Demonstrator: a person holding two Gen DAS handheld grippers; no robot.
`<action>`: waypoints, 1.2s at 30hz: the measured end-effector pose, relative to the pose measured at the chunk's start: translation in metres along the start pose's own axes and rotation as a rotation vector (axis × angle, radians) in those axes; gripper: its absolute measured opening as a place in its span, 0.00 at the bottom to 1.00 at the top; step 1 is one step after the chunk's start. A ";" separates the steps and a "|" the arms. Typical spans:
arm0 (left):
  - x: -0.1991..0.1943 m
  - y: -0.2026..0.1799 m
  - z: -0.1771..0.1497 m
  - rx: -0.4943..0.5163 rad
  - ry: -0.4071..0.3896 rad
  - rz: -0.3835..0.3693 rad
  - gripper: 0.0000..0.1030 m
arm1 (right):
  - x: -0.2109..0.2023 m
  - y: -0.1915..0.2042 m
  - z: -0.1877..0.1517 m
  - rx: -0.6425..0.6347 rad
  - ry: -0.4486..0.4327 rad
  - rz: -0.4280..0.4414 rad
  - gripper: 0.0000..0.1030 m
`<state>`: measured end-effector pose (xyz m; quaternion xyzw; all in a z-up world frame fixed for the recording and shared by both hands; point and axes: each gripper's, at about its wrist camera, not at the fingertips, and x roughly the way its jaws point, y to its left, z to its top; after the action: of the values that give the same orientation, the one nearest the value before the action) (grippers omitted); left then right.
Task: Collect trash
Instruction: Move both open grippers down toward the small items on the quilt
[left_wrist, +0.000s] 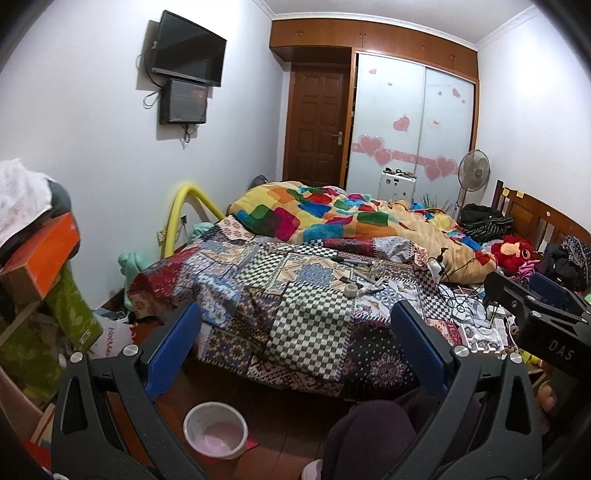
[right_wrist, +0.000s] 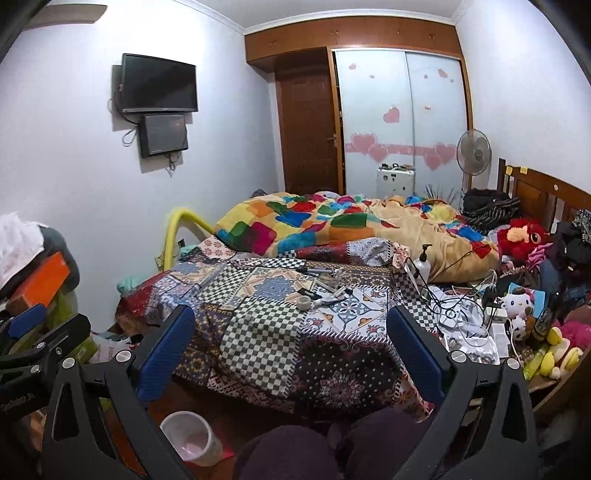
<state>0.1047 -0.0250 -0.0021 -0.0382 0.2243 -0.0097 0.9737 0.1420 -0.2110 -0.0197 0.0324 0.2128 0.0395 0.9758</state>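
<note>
you are holding both grippers, left gripper (left_wrist: 295, 343) and right gripper (right_wrist: 291, 339), spread and empty; litter (right_wrist: 325, 288) is lying uncollected on the bed (right_wrist: 258, 332), bin (right_wrist: 188, 439) waiting.

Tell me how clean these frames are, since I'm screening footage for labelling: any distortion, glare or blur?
Left wrist view: strong fisheye bending of the walls, dark corner vignette, soft indoor light, faint reflections on the television, small clutter on the bed slightly soft. Right wrist view: same curvature and vignette, no harsh glare, bin reasonably sharp.
</note>
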 end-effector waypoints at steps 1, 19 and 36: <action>0.008 -0.002 0.004 0.002 0.001 -0.007 1.00 | 0.007 -0.004 0.004 0.002 0.001 -0.010 1.00; 0.209 -0.048 0.051 0.012 0.135 -0.082 1.00 | 0.160 -0.084 0.032 -0.041 0.102 -0.079 1.00; 0.412 -0.081 -0.001 0.036 0.395 -0.122 0.83 | 0.320 -0.132 -0.003 -0.033 0.397 0.086 0.71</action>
<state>0.4744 -0.1205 -0.1756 -0.0319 0.4078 -0.0801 0.9090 0.4398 -0.3131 -0.1648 0.0169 0.3988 0.0901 0.9125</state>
